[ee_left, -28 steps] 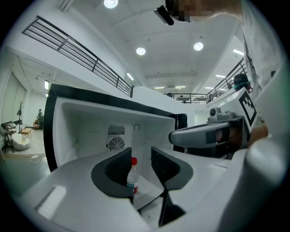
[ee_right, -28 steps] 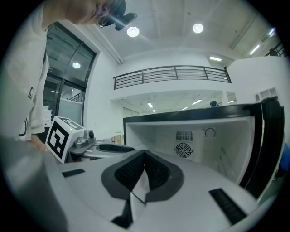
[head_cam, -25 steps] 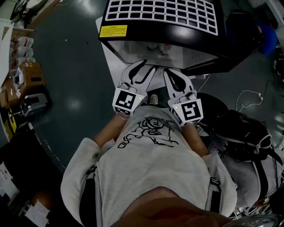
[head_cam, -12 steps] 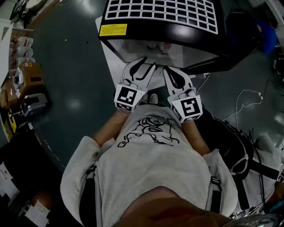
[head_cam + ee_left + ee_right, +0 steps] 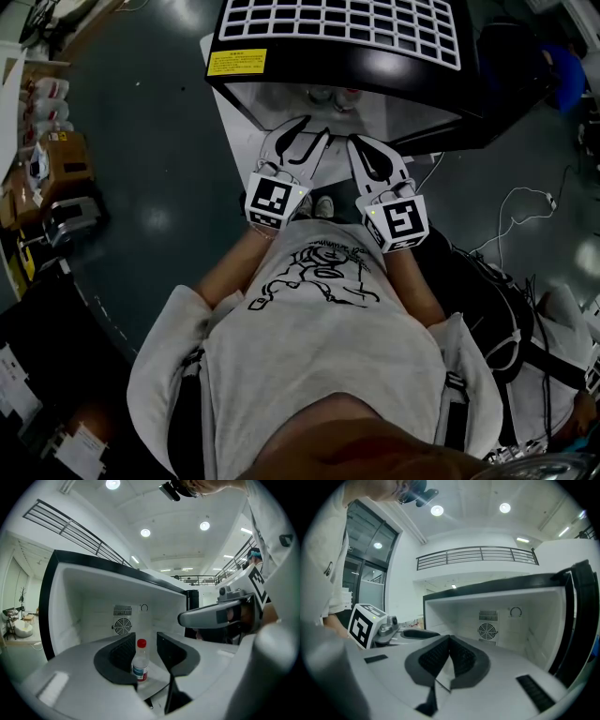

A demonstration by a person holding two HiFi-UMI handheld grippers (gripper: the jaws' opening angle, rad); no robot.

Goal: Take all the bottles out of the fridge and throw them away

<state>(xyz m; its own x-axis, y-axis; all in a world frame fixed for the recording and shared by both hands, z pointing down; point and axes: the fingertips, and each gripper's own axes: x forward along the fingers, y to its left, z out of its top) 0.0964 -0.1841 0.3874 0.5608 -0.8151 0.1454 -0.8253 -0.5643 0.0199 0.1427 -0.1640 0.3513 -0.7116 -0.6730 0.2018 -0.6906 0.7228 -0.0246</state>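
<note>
Compared with a second ago, both tools are seen in the head view slightly nearer the open fridge (image 5: 337, 28), though the shift is small. The left tool (image 5: 314, 129) is held half open at the fridge mouth. In the left gripper view a clear bottle (image 5: 139, 663) with a red cap is framed in the gap between its jaws. The bottle stands upright on the white fridge floor, apparently still ahead of the pads and untouched by them. The right tool (image 5: 363, 142) is kept closed just beside the left, and nothing is seen between its jaws in the right gripper view. The approach is judged to be nearly complete. The bottle is not yet gripped, so nothing is yet removed or thrown away.
</note>
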